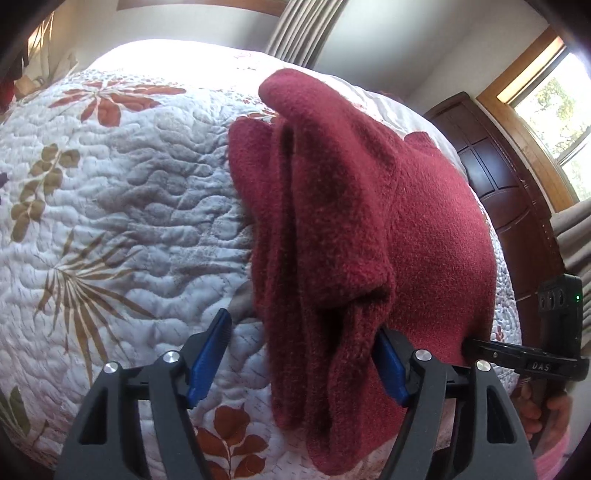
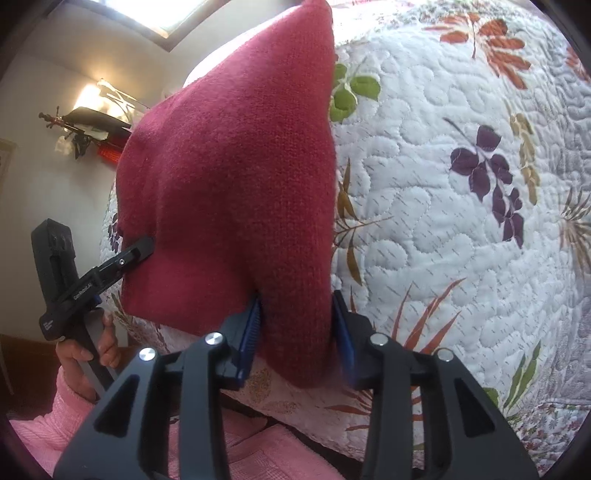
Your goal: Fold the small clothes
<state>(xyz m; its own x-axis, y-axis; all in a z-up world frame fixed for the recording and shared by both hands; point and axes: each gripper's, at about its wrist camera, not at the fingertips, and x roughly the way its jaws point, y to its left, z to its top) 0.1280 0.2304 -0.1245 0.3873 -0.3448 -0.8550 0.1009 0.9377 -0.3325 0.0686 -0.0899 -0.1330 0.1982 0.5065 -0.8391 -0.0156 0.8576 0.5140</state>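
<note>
Above floral quilted bedspread [image 1: 122, 206], left gripper [image 1: 301, 356] hanging wide open while right gripper [image 2: 297, 332] is clamping maroon knit garment [image 2: 236, 177].

A bed fills most of the room, spread with a white quilted coverlet [image 1: 122, 206] printed with rust, olive and purple leaves, its far end washed out by strong daylight. Beyond it stand a dark wooden panelled footboard [image 1: 491, 184], a wood-framed window [image 1: 546, 99] showing bright green outside, and grey striped curtains [image 1: 299, 29] hanging against pale walls. On the other side a lit lamp [image 2: 92, 96] glows against the wall.
</note>
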